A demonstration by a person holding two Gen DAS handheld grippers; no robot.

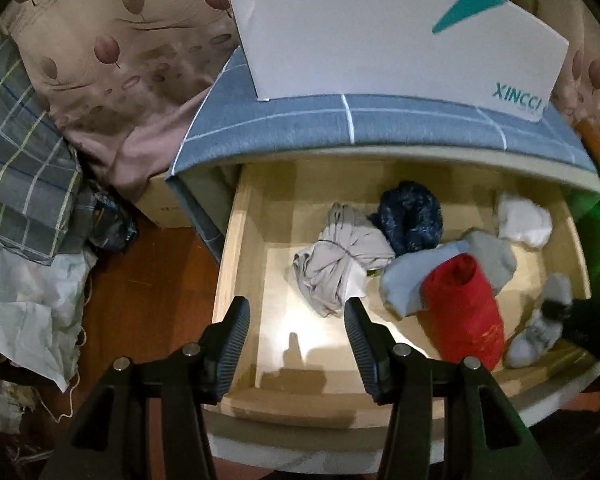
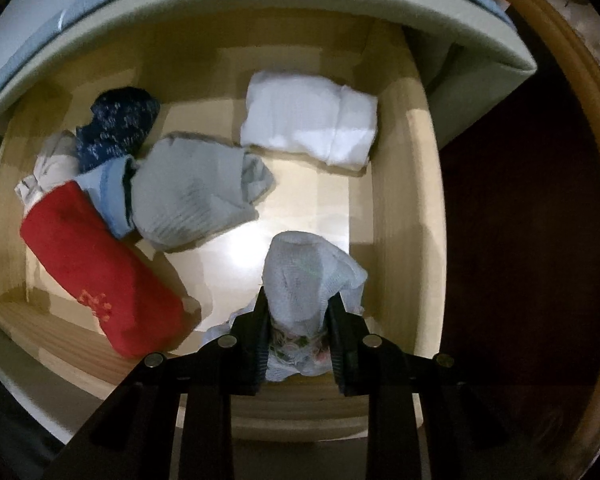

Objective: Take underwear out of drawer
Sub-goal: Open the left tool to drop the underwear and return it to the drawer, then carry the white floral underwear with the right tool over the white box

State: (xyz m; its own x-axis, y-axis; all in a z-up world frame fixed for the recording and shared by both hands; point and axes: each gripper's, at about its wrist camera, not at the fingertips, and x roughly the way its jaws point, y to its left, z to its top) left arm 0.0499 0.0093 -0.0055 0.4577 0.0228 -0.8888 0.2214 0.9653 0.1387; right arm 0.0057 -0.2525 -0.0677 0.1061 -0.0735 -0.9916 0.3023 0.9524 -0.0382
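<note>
My right claw (image 2: 298, 312) is clamped on a pale blue-white rolled piece of underwear (image 2: 306, 280) at the near right of the open drawer (image 2: 396, 200); the cloth bulges out between and beyond the pads, with a patterned edge showing low in the grip. I cannot tell whether it is clear of the drawer floor or touching it. My left claw (image 1: 298, 332) hangs with its fingers apart and holding nothing, over the near left part of the drawer, just short of a beige bundle (image 1: 340, 256).

The piece looks light, soft and loosely rolled. I judge it will sag and may unroll as it rises, so a grip across the thick middle of the roll suits it better than a pinch on a loose edge. Knit fabric should not slip from ribbed pads, but a trailing fold could catch the near wall of the drawer.

Left of my held piece lie a red roll (image 2: 100, 276), a grey folded piece (image 2: 188, 196) over a light blue one (image 2: 108, 196), and a dark blue speckled bundle (image 2: 116, 128) farther back; a white folded piece (image 2: 308, 120) sits at the far right. None of these touch what I hold.
</note>
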